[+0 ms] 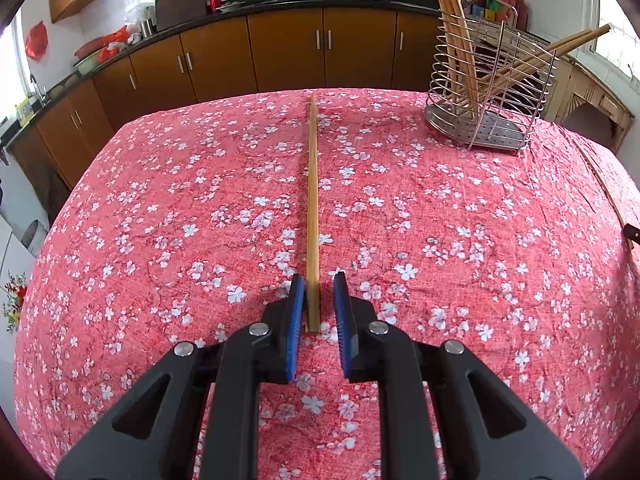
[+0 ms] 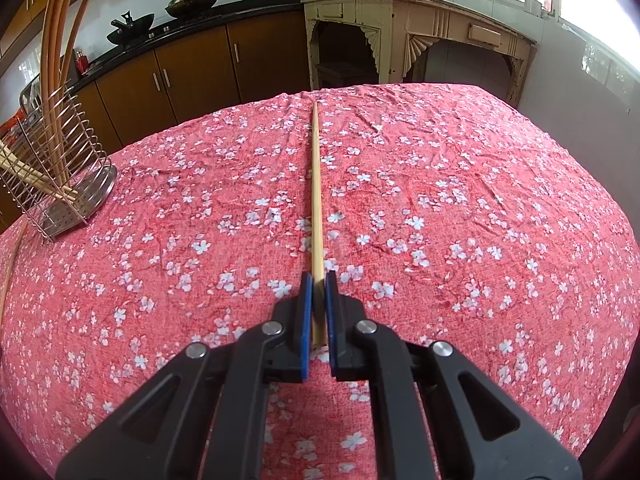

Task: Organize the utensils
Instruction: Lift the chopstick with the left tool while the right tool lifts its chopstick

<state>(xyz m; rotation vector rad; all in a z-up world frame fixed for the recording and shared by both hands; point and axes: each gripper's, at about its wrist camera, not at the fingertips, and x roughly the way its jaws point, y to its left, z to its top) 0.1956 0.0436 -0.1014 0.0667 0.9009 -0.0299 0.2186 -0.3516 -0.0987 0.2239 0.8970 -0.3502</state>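
Floral tablecloth (image 2: pixel 440 200) beneath right gripper (image 2: pixel 319 280) clamping chopstick (image 2: pixel 316 200).

I see a table under a red cloth (image 1: pixel 160 208) printed with white blossoms. On it, in the upper right of my left view, stands a wire utensil rack (image 1: pixel 486 100). A wooden chopstick (image 1: pixel 312 208) lies lengthwise down the centre of the frame.
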